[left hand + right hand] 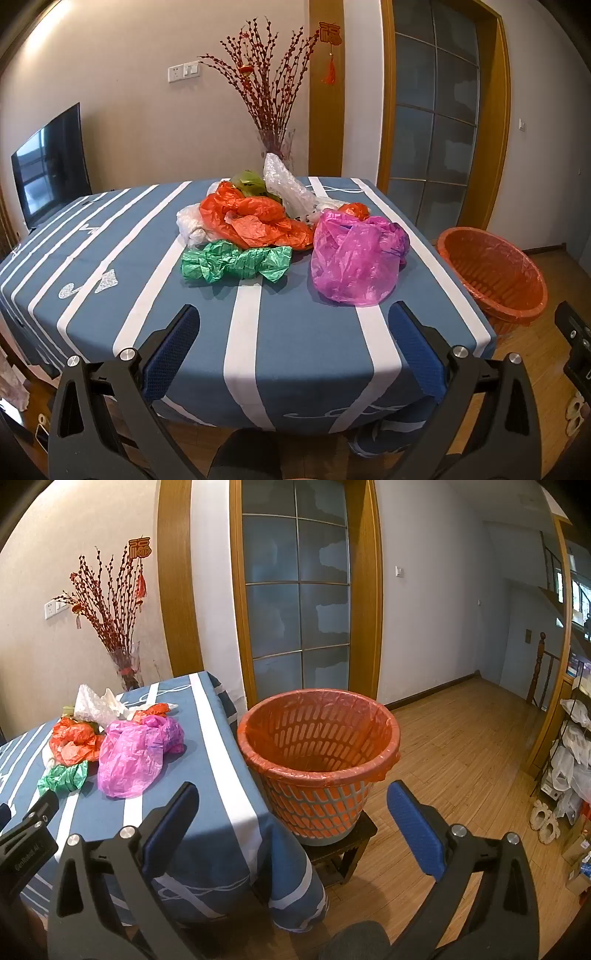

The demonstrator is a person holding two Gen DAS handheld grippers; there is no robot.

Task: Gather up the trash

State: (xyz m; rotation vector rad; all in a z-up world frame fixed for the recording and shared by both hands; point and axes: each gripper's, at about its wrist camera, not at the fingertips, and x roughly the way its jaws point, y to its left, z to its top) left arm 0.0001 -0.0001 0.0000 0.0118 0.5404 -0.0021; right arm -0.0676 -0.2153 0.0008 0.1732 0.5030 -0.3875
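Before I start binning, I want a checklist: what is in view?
pink bag: one, pink, table's right side
green bag: one, green, left of pink bag
orange bag: one, orange, pile middle
clear bags: several, whitish, pile rear
bin: one, orange-lined, on stool beside table
tablecloth: one, blue, white stripes
vase: one, red branches, behind pile
left hand-held gripper: open, empty
right hand-held gripper: open, empty

- A home living or dining room.
- Flat-screen TV (51,166) at nine o'clock beyond the cloth-covered bench (110,306).
- Vase of red branches (275,107) and a red charm (330,48) at twelve.
- Wood-framed glass door (297,602), plank floor (461,760), slippers (543,821).
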